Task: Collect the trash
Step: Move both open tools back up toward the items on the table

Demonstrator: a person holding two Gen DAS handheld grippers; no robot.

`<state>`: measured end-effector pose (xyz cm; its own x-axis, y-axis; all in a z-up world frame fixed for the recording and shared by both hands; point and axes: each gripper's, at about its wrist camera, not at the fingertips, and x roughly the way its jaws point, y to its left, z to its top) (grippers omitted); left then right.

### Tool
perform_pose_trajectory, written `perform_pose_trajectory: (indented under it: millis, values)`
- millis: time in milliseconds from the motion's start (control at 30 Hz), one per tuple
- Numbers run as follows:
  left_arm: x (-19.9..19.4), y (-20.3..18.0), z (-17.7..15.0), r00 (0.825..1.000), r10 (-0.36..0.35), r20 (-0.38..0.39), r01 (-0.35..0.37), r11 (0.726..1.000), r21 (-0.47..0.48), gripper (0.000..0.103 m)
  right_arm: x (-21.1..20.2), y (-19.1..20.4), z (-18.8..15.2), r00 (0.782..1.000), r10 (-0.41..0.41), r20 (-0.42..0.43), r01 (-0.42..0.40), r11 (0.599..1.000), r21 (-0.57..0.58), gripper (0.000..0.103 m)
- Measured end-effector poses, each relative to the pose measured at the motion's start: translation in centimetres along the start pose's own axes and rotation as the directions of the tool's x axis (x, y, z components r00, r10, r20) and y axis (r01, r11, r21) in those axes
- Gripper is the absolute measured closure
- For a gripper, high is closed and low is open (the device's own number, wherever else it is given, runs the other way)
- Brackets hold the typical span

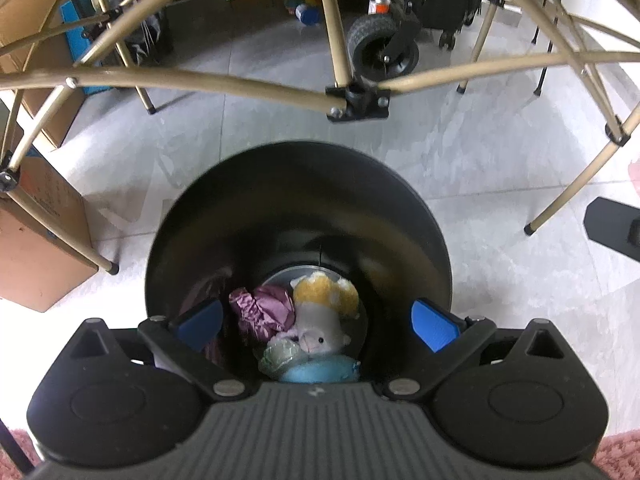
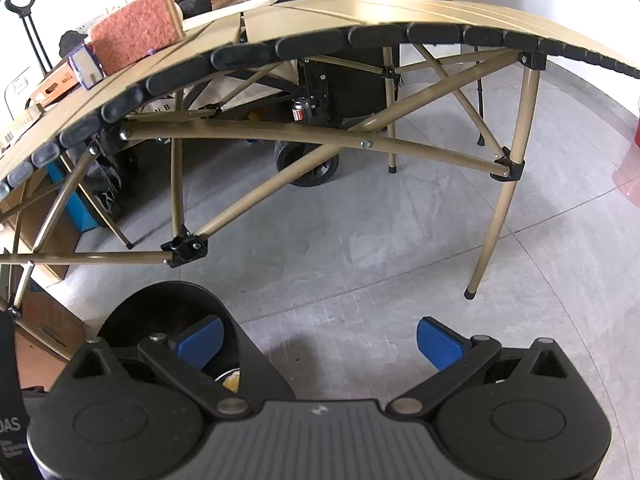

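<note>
Bin (image 1: pixel 298 208) standing on the floor beside the table (image 2: pixel 360 8), holding the collected trash.
Left gripper (image 1: pixel 316 322) is hovering spread and empty over it, right gripper (image 2: pixel 318 342) likewise beside it; the plush (image 1: pixel 322 316) and purple wrapper (image 1: pixel 264 308) are looking light, soft, best pinched at a fold.

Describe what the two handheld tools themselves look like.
Both look alike. The left tool and right tool each have a black ribbed body, two round black side housings, black link arms with silver pivot pins, and blue textured finger pads. No cables or sleeves show.
</note>
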<state>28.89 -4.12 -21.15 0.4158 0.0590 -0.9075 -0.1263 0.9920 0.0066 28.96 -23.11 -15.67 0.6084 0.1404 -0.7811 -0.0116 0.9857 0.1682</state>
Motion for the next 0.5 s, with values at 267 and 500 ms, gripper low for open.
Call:
perform_pose_trajectory:
  millis: [267,500]
  values:
    - [-2.5,0.8,0.2,0.995,-0.001,0.100,0.001,1.000,-0.005,0.000,-1.2,0.7,0.3,0.999,0.032,0.034,-0.031,0.999,-0.022,0.000]
    - [-4.8,2.1,0.0,0.983,-0.009,0.186,0.015,0.999,-0.031,0.000,-3.3,1.1,0.5,0.989,0.084,0.119,-0.081,0.996,-0.030,0.000]
